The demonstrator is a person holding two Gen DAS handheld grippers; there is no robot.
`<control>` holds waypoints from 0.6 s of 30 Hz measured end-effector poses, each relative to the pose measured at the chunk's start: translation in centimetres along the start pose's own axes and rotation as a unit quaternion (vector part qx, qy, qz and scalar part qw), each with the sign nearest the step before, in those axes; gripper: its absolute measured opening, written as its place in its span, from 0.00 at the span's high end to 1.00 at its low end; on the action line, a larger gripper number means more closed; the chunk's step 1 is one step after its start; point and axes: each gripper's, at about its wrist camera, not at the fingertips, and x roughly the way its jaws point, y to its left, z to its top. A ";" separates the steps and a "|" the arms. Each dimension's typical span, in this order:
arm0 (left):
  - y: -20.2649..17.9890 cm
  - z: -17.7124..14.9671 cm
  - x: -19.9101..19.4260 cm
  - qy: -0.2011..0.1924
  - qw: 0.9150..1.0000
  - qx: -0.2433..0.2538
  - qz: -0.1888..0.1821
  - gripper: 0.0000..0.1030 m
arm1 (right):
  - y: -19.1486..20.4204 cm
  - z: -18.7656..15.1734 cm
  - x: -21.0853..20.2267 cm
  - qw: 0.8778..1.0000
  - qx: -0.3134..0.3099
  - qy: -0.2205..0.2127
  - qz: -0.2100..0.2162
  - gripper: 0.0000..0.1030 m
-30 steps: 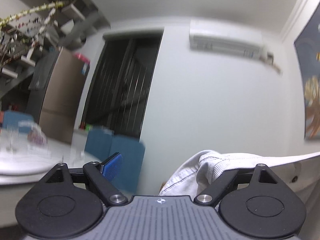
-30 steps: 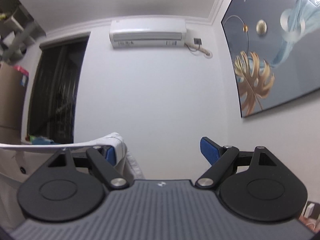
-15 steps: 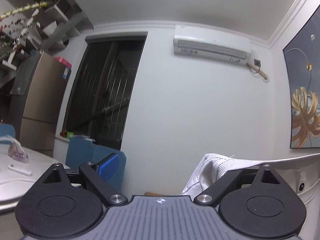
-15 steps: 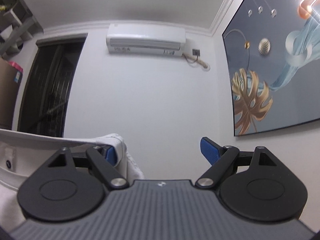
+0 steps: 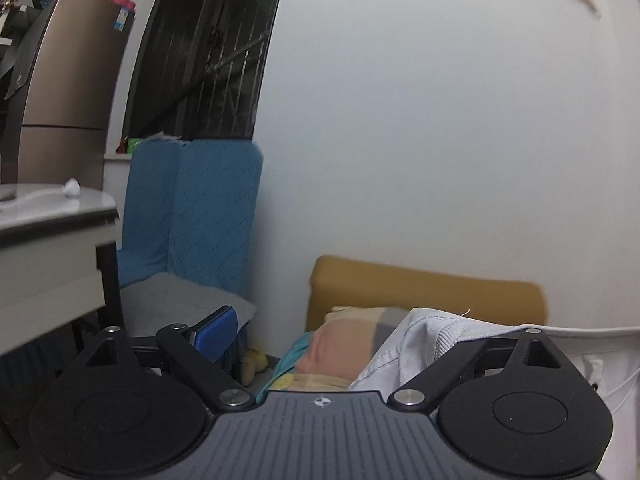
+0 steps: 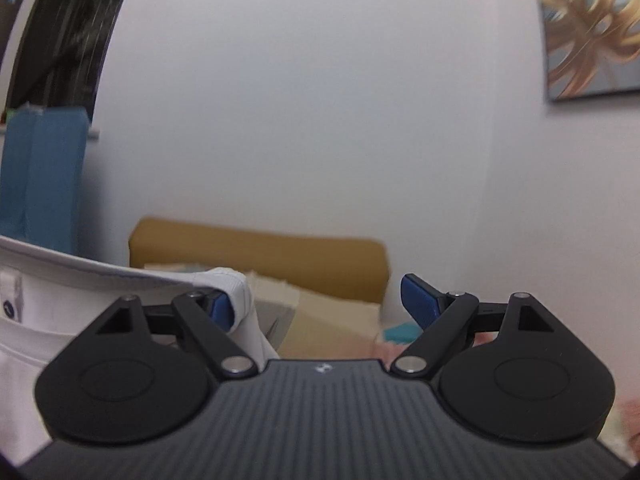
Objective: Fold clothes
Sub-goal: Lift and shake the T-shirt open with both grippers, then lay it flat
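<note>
Left wrist view: my left gripper (image 5: 332, 330) and right gripper (image 6: 316, 300) stand wide, the soft, light white garment (image 5: 424, 344) draped over 1 finger of each; I'd pinch its ribbed hem.

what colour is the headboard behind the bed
Mustard yellow headboard; it shows best in the right wrist view.

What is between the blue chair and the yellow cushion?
Bare white wall, in the left wrist view; low down, a small blurry yellowish thing.
</note>
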 end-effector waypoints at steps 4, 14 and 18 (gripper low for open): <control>-0.1 -7.4 11.5 0.051 0.998 0.031 0.034 0.08 | 4.1 -6.6 10.3 0.998 -0.001 0.060 0.016 0.18; 1.1 -21.5 26.0 0.231 0.968 0.089 0.036 0.08 | 9.1 -19.8 23.0 0.971 -0.005 0.222 0.089 0.18; 1.3 -21.2 27.7 0.330 0.939 0.083 -0.039 0.03 | 9.2 -20.3 24.1 0.939 0.032 0.292 0.180 0.18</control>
